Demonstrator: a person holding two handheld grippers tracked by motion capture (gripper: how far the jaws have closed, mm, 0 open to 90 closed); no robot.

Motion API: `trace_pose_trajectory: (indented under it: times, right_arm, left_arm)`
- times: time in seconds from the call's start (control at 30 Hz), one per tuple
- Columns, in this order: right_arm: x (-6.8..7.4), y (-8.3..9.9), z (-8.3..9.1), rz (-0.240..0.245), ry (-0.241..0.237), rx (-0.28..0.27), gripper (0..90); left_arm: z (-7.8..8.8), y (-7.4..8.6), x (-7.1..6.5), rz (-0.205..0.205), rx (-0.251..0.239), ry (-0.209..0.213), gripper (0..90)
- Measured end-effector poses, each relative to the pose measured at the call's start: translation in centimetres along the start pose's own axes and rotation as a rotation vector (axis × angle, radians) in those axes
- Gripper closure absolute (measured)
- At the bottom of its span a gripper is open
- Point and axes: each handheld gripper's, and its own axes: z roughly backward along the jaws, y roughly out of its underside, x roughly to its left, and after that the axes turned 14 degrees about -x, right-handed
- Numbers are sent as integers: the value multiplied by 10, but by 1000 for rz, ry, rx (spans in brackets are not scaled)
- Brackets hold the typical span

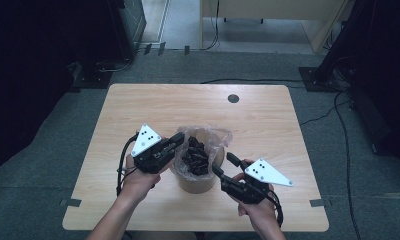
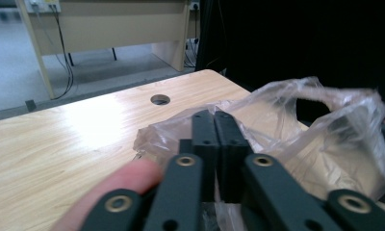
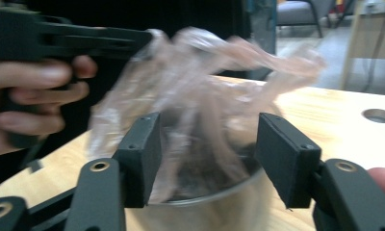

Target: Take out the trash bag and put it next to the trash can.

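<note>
Pale wooden counter (image 1: 138, 107) with rounded corners, seen from above, standing on grey carpet (image 1: 58, 125). Round cable hole (image 1: 233, 98) near the far edge. Near the front middle, a small round brown bin (image 1: 195, 181) lined with a clear plastic bag (image 1: 215, 137), dark crumpled scraps (image 1: 195, 156) inside.

At the bin's left, left gripper (image 1: 179, 139) held in a person's hand (image 1: 138, 182), grey three-cornered plate on top. Fingers (image 2: 214, 132) pressed together, pinching the bag's rim; in the left gripper view, film bunched around the closed tips and a loop of bag (image 2: 325, 125) rising to the right.

At the bin's right, right gripper (image 1: 225, 165) in the other hand (image 1: 258, 212), pointing at the bin's wall from just beside it. Fingers (image 3: 289, 156) parted, half wide, nothing gripped; in the right gripper view, blurred bag film (image 3: 200, 86) and the bin's rim (image 3: 214, 197) showing in the gap beyond them. Across the bin in that view, the left gripper (image 3: 142, 38) gripping the film's upper edge.

Room dim at both sides, dark equipment (image 1: 28, 65) at left and a black stand base (image 1: 320, 77) at right. Black cables (image 1: 345, 150) trailing over the carpet. Beyond the counter, a light wooden desk (image 1: 268, 10) and a pale floor (image 1: 180, 22). Small dark floor markers (image 1: 71, 202) beside the counter's front corners.
</note>
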Motion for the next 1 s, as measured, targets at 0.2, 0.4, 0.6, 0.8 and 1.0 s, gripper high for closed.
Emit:
trace_pose_trajectory:
  times: [0.2, 0.4, 0.6, 0.8, 1.0]
  right_arm:
    - [22, 3, -11, -10, -63, 29, 327]
    - [42, 11, -29, -19, -62, 109, 188]
    - [57, 17, -45, 29, -31, 183, 289]
    - [56, 21, -49, -7, -51, 193, 643]
    - [50, 24, -50, 20, -48, 213, 900]
  left_arm:
    - [-5, -5, -2, 10, -1, -2, 900]
    - [-6, -8, 0, 28, -13, -30, 900]
    - [-5, -9, 3, 44, -24, -43, 900]
    - [-3, -10, 5, 44, -26, -48, 900]
    - [0, -10, 10, 53, -44, -28, 823]
